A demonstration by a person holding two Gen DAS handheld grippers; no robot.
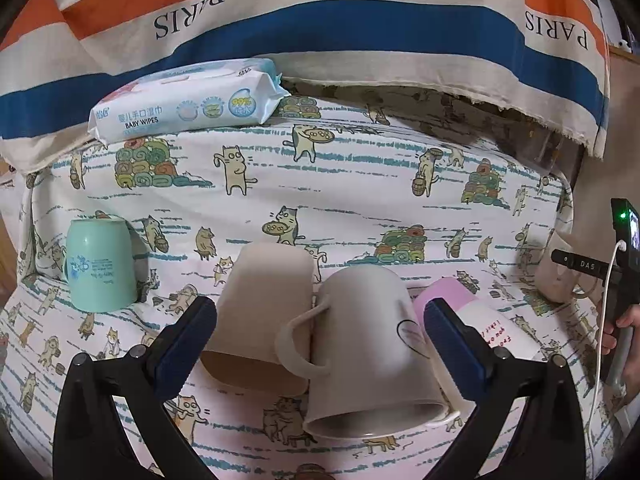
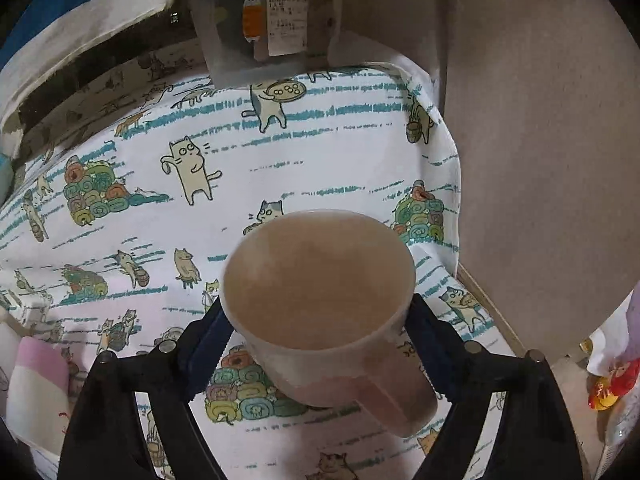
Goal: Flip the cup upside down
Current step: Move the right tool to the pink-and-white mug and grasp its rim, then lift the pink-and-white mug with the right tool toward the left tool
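My right tongs (image 2: pixel 316 332) are clamped on a pale cup (image 2: pixel 320 312), one blue pad on each side of its wall just below the rim. The cup's mouth faces the camera and its handle (image 2: pixel 400 404) points down toward me; the cup hides the pad tips and the cat-print cloth (image 2: pixel 280 152) behind it. I cannot make out its bottom.

My left tongs (image 1: pixel 320 332) hang released, jaws spread wide with nothing between the pads. Past them three cups lie on their sides on the surface: a beige cup (image 1: pixel 264 300) on the left, a white mug (image 1: pixel 372 344) with a looped handle against it, and a pink-and-white cup (image 1: pixel 480 320) largely hidden behind the right pad. A green cup (image 1: pixel 100 264) stands upside down, well to the left. A pack of baby wipes (image 1: pixel 188 100) lies at the far edge, under a striped cloth (image 1: pixel 320 28). At the right edge my other hand (image 1: pixel 624 336) and its tool are cut off by the frame.
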